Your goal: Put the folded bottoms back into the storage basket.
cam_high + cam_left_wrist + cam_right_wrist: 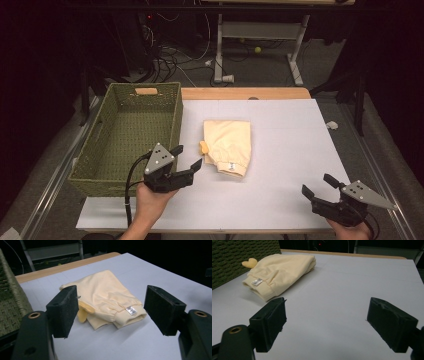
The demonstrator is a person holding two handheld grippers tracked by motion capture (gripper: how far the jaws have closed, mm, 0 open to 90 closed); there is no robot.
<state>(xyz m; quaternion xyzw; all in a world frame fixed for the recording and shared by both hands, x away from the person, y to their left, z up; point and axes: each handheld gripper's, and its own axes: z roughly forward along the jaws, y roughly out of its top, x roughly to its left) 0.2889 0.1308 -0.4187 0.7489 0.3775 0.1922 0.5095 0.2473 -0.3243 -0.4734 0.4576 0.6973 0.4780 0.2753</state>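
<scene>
On the left side of the table stands a green woven basket (pixel 125 137), empty as far as I can see, with a wooden handle in its far wall. Just in front of its near right corner is the left gripper (pixel 189 157); its jaws stand wide apart with nothing between them, and they point toward the folded cream garment (pixel 227 146).

The garment lies near the middle of the table, close beside the basket but not touching it. In the left gripper view the garment (pixel 105 300) shows a ribbed cuff or hem with a small white label (pixel 131 310) at the near end, and a small yellow tab sticks out on its basket side. I judge it to be soft, light and limp: it will sag and may unfold if it is taken by one layer only. The thick ribbed edge near the label seems the best place to take hold, pinching all layers together. It is not fragile and probably not slippery.

At the right, near the front corner, rests the right gripper (pixel 319 187), well apart from the garment, jaws also wide apart and empty.

The surface is a smooth pale sheet (pixel 290 150) over a wooden tabletop. Beyond it the room is dark, with cables and a white table frame (pixel 260 35) on the floor.
</scene>
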